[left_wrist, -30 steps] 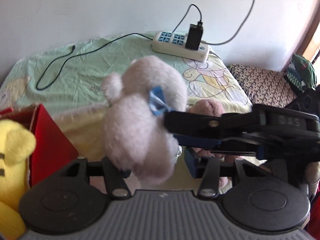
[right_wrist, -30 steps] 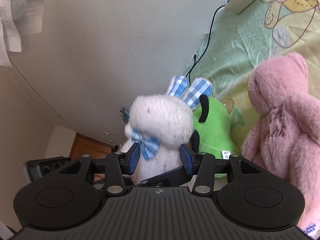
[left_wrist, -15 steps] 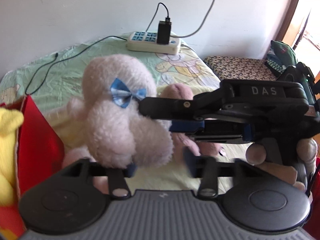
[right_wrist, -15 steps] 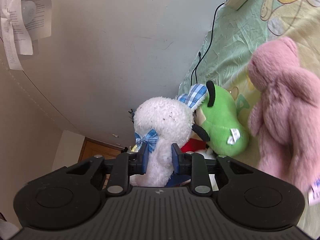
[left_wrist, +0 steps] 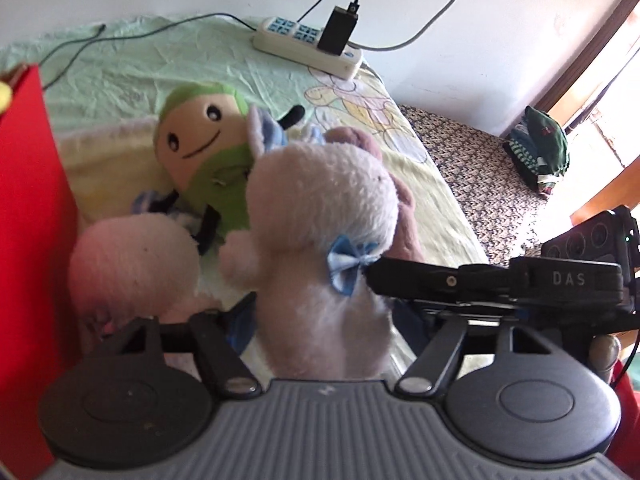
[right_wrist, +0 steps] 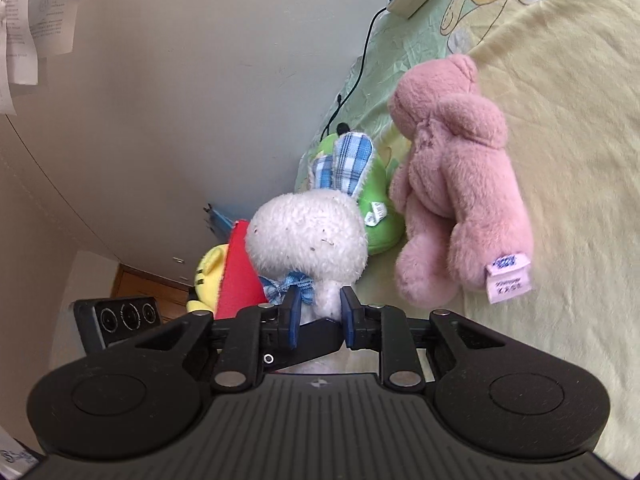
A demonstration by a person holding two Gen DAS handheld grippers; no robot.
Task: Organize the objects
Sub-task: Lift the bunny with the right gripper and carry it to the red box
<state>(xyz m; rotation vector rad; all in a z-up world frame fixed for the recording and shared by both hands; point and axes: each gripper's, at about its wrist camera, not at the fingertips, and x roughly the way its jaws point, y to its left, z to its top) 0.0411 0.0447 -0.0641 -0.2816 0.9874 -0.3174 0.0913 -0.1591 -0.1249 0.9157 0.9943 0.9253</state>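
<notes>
Bunny [right_wrist: 308,236] now upright in right gripper [right_wrist: 320,316]

The white bunny [left_wrist: 320,248] hides most of the pink bear [left_wrist: 404,208] and the left gripper's [left_wrist: 328,320] pads — the red box [left_wrist: 32,200] runs off-frame.

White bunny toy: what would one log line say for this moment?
right gripper: shut on white bunny | left gripper: open | pink bear: on bed

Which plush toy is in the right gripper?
The white bunny with the blue bow: the right gripper is shut on its neck. The pink bear and green toy lie free.
</notes>
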